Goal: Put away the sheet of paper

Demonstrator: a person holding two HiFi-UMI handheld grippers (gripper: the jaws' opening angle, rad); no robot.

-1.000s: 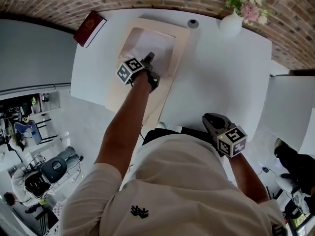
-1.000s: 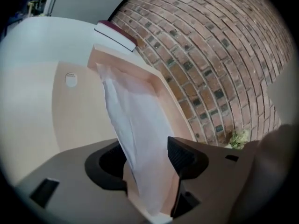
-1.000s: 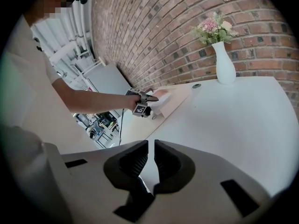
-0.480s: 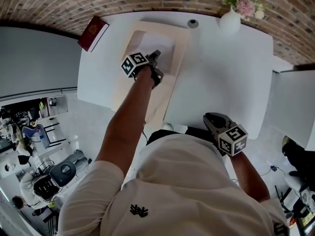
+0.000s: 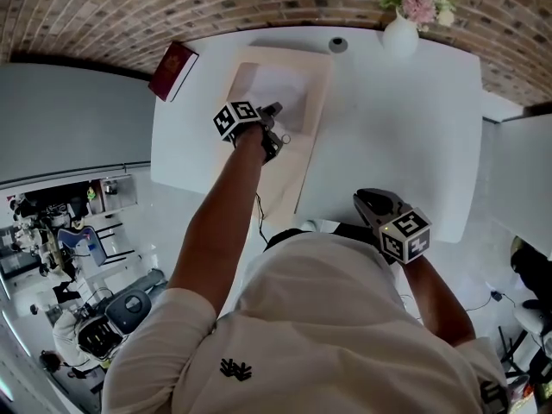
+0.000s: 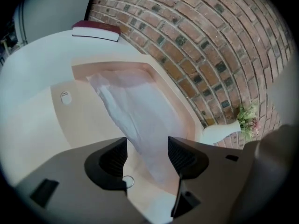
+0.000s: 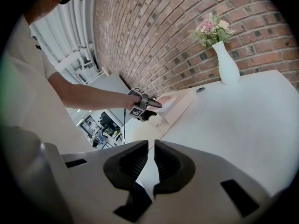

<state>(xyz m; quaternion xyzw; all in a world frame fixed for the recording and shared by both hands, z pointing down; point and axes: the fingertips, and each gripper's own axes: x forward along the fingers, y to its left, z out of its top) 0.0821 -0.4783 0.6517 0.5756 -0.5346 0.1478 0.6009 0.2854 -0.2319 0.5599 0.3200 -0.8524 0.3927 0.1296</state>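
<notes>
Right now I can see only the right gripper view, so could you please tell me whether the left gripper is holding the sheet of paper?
Observer: No. In the left gripper view, the left gripper has its jaws apart. The sheet of paper shows beyond them, unclamped.
Operator: Thank you. Where does the sheet lie?
Observer: It lies inside the recess of the beige tray, with one long edge riding up the recess wall.
Operator: Is anything else near that tray?
Observer: A dark red book sits at the far left corner of the table, apart from the tray.
</notes>
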